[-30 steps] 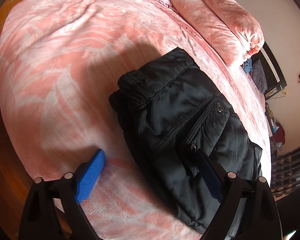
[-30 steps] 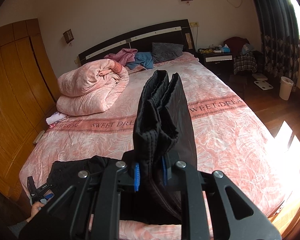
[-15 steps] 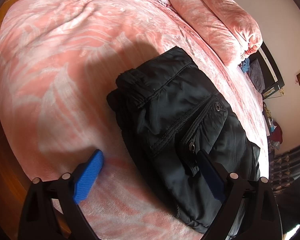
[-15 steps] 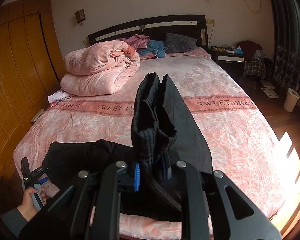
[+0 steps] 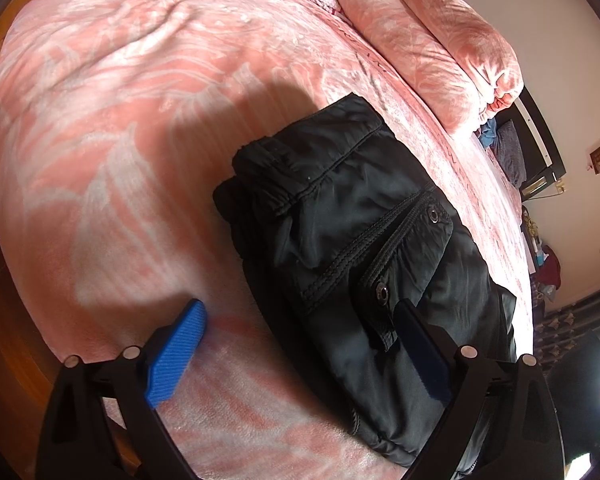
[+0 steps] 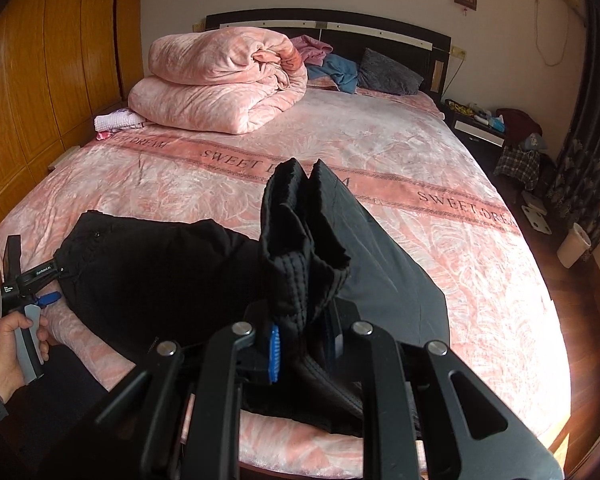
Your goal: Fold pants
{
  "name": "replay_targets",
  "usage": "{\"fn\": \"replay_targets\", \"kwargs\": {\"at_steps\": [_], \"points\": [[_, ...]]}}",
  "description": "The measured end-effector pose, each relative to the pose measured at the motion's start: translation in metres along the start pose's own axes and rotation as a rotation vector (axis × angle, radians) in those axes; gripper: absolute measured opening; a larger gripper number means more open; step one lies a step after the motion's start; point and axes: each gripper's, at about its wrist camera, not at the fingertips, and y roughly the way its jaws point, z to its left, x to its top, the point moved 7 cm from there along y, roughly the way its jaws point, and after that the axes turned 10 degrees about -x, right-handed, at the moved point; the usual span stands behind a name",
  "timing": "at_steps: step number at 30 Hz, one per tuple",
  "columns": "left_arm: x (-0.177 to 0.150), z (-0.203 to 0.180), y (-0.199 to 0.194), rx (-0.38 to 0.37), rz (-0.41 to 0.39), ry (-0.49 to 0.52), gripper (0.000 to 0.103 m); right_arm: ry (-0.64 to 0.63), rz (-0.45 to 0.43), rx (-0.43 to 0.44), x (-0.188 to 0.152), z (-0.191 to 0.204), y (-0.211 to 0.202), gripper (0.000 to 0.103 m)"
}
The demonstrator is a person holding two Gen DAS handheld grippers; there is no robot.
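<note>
Black pants [image 5: 364,248] lie on a pink bed [image 5: 120,128], waistband and snap pocket facing up in the left wrist view. My left gripper [image 5: 296,344] hovers open just above them, one blue pad over the bedspread, the other over the pocket. In the right wrist view my right gripper [image 6: 302,346] is shut on the bunched leg cuffs [image 6: 300,240], which stand up between its blue pads, with the legs draping down over the waist part [image 6: 160,264]. A hand holds the left gripper [image 6: 24,280] at the bed's near left corner.
A rolled pink quilt [image 6: 220,80] sits at the bed's far left, with pillows and loose clothes [image 6: 340,68] by the dark headboard. A wooden wardrobe [image 6: 40,80] lines the left side. A nightstand [image 6: 480,124], a white bin [image 6: 574,244] and dark curtains stand on the right.
My right gripper has swung left and lower with the cuffs, bringing the legs over the waist part, and has rolled. The left gripper has stayed where it was, still open.
</note>
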Motion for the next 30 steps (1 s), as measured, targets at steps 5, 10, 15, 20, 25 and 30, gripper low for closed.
{"fn": "replay_targets", "kwargs": {"at_steps": [5, 10, 15, 20, 25, 30], "points": [[0.0, 0.0, 0.0, -0.01, -0.001, -0.004, 0.095, -0.061, 0.03, -0.005, -0.017, 0.024, 0.015, 0.015], [0.0, 0.001, -0.001, -0.017, 0.0, -0.006, 0.095, -0.114, 0.057, -0.019, -0.031, 0.043, 0.028, 0.015], [0.0, 0.001, -0.002, -0.024, -0.001, -0.008, 0.095, -0.171, 0.065, -0.038, -0.044, 0.062, 0.04, 0.015], [0.0, 0.001, -0.001, -0.025, -0.002, -0.01, 0.095, -0.213, 0.078, -0.043, -0.056, 0.076, 0.052, 0.015], [-0.001, 0.002, -0.001, -0.028, -0.002, -0.013, 0.096, -0.251, 0.094, -0.039, -0.069, 0.088, 0.064, 0.015], [0.0, 0.002, -0.001, -0.028, -0.001, -0.014, 0.096, -0.277, 0.11, -0.031, -0.079, 0.096, 0.072, 0.015]]}}
